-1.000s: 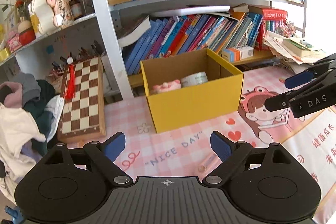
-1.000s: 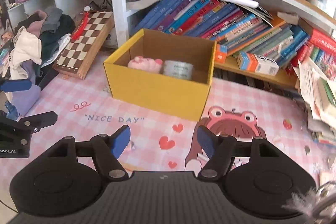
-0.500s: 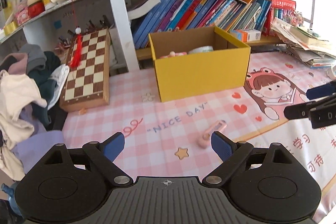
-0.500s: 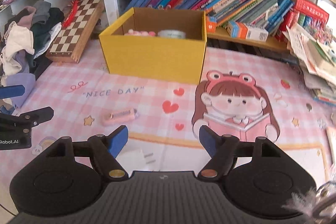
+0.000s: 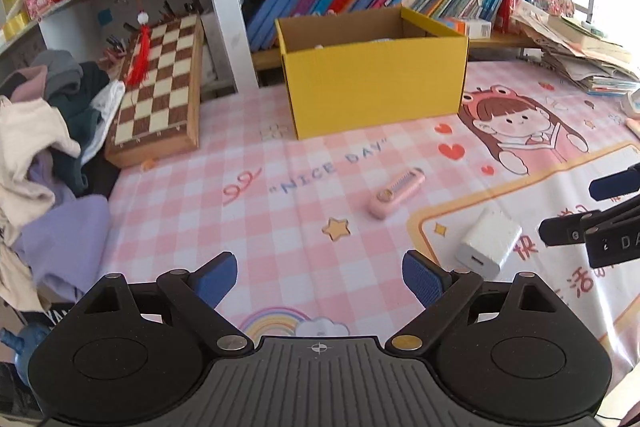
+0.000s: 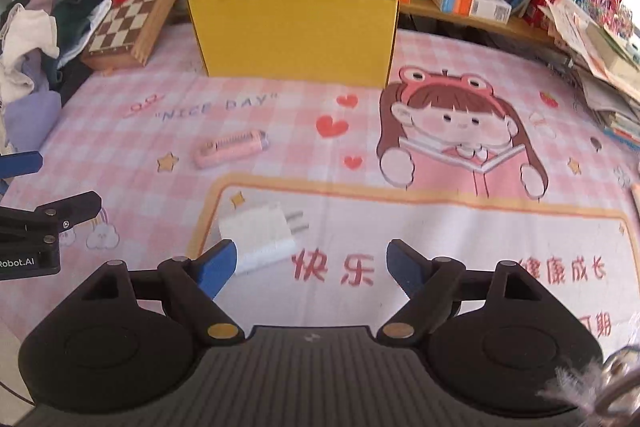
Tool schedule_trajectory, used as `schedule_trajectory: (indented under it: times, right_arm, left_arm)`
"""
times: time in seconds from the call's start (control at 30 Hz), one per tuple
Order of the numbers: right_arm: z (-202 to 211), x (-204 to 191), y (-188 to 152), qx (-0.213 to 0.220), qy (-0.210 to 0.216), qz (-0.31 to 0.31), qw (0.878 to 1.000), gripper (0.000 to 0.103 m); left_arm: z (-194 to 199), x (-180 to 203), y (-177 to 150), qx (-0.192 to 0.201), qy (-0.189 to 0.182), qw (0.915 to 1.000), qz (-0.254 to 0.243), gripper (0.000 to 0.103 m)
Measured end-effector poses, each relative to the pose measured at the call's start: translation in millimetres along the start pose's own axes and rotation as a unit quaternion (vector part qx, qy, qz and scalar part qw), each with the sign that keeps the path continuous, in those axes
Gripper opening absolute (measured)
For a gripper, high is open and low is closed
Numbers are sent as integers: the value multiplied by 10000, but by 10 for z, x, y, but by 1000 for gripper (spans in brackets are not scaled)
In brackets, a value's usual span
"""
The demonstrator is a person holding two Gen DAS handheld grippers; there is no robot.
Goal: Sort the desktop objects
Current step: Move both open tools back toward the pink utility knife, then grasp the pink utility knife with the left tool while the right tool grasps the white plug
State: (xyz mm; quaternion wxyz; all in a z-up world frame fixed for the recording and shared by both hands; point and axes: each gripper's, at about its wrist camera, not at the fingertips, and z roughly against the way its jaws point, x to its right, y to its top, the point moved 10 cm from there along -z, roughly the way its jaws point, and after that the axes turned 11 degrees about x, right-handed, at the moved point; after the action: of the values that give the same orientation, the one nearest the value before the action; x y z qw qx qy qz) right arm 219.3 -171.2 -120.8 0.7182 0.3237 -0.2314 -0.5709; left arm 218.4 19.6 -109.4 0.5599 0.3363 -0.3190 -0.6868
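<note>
Yellow box (image 6: 294,23) stands well ahead of both tongs, open-topped to receive items. White charger (image 6: 260,233) lies just beside right tongs (image 6: 312,265); pink comb (image 5: 397,191) ahead of left tongs (image 5: 318,277). Both spread wide, empty, ready for pickup.

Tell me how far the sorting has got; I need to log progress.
Partly done, it seems: the yellow box already holds something, only pale tops show above its rim. In hand: nothing; the left gripper and right gripper are both open and empty. Left: the pink comb and white charger lie on the mat, the charger just ahead of the right gripper.
</note>
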Motion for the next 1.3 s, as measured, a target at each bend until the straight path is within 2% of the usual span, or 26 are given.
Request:
schedule_trajectory:
  times: [0.2, 0.3, 0.63, 0.8, 0.9, 0.97, 1.03, 1.3]
  right_arm:
    - [-34, -126, -158, -3, -31, 488, 9988, 84]
    - [-62, -184, -200, 12, 67, 589, 9982, 84]
    - [-231, -293, -161, -12, 359, 685, 9970, 84]
    - [-369, -362, -109, -11, 450, 948, 9945, 81]
    - [-447, -388, -102, -45, 495, 1048, 9932, 74]
    - [-499, -393, -102, -79, 498, 1118, 9924, 57]
    - [-531, -401, -114, -142, 614, 1123, 9917, 48]
    - [-467, -266, -100, -135, 625, 1146, 9913, 47]
  left_arm:
    - [-39, 40, -93, -100, 5, 10000, 0, 92]
    - [-44, 80, -107, -108, -109, 9999, 76, 92]
    - [-104, 130, -135, -231, -208, 9992, 237, 92]
    - [-118, 115, -140, -218, -74, 9995, 225, 92]
    - [-130, 101, -120, -184, -46, 9995, 266, 92]
    - [-146, 99, -100, -154, -48, 9995, 289, 92]
    - [-180, 116, -81, -137, -54, 9995, 263, 92]
    - [-387, 256, 16, -43, -196, 9996, 198, 90]
